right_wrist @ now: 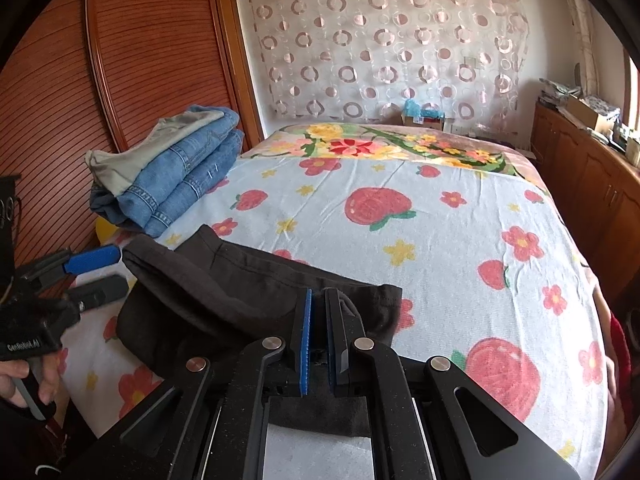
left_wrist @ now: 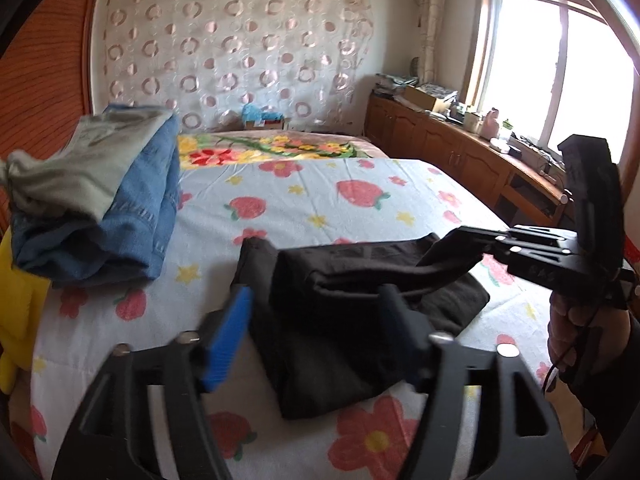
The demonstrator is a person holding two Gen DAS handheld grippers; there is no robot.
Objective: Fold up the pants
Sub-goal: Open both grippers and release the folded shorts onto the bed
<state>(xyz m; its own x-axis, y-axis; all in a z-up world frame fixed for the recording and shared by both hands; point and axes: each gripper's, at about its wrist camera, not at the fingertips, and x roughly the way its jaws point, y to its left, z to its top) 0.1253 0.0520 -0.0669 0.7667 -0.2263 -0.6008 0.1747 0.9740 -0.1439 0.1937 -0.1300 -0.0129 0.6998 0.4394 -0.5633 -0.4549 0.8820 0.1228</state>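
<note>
Black pants (left_wrist: pixel 360 312) lie partly folded on the strawberry-print bed sheet (left_wrist: pixel 320 200), near its front edge; they also show in the right wrist view (right_wrist: pixel 240 300). My left gripper (left_wrist: pixel 316 320) is open, its fingers spread on either side of the folded black cloth, holding nothing. My right gripper (right_wrist: pixel 318 320) is shut on a fold of the black pants and lifts that edge; in the left wrist view it (left_wrist: pixel 452 244) comes in from the right with cloth in its tips. In the right wrist view the left gripper (right_wrist: pixel 108 272) stands open at the pants' left end.
A stack of folded jeans and a grey garment (left_wrist: pixel 104 200) sits at the bed's left side, also in the right wrist view (right_wrist: pixel 172 176). A wooden wardrobe (right_wrist: pixel 120 60) stands on the left, low cabinets (left_wrist: pixel 460 152) under a window on the right. A yellow object (left_wrist: pixel 16 300) lies at the left edge.
</note>
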